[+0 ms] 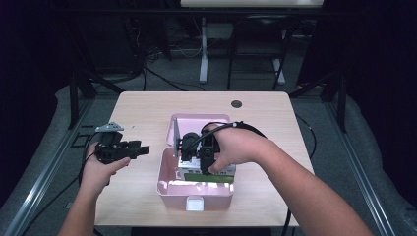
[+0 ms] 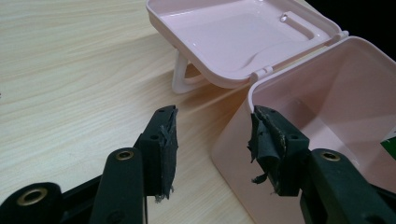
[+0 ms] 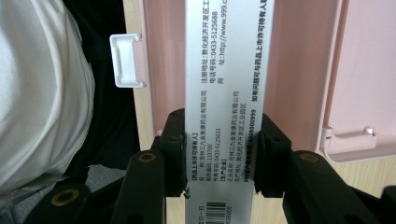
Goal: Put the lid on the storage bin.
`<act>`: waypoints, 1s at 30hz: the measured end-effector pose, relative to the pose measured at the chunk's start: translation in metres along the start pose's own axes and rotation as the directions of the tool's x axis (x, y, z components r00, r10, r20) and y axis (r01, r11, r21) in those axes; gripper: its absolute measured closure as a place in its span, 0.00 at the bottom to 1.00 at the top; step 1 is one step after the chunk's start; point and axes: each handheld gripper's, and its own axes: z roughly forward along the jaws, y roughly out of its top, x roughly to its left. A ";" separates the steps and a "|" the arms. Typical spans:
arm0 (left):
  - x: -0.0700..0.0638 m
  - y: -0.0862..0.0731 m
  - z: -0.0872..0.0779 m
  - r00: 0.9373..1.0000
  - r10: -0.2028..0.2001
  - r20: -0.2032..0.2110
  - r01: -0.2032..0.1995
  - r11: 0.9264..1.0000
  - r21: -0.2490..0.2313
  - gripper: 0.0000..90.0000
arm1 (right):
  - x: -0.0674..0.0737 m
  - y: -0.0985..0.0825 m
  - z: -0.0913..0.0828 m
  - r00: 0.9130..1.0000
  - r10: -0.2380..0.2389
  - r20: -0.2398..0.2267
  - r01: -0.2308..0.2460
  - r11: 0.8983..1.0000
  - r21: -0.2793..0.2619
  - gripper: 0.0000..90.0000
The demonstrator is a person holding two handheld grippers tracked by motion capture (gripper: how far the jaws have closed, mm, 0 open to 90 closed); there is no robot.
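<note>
Right gripper [image 3: 219,154] jaws clamped on medicine carton [image 3: 224,93], lowering into pink box [image 1: 169,184]; left gripper [image 2: 212,140] jaws wide, idle.

Open lid [image 1: 199,129] behind; bare table [image 1: 142,105] leftward.

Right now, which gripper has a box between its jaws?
The right gripper: its jaws clamp the white printed carton over the pink case. The left gripper is open, empty.

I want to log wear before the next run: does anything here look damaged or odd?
Yes: the black pads on the left tongs are torn and frayed, with shreds hanging from both jaws. The open pink plastic box beside them looks intact.
</note>
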 end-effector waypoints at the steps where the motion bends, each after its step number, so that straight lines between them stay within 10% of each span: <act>1: 0.000 0.000 0.000 1.000 0.001 0.000 -0.001 1.000 0.001 0.56 | 0.001 0.001 0.001 1.000 -0.007 0.004 0.007 1.000 0.007 0.69; 30: 0.000 0.000 0.001 1.000 0.001 0.000 -0.001 1.000 0.004 0.56 | 0.007 -0.001 0.057 0.997 -0.003 -0.073 0.004 1.000 0.011 0.69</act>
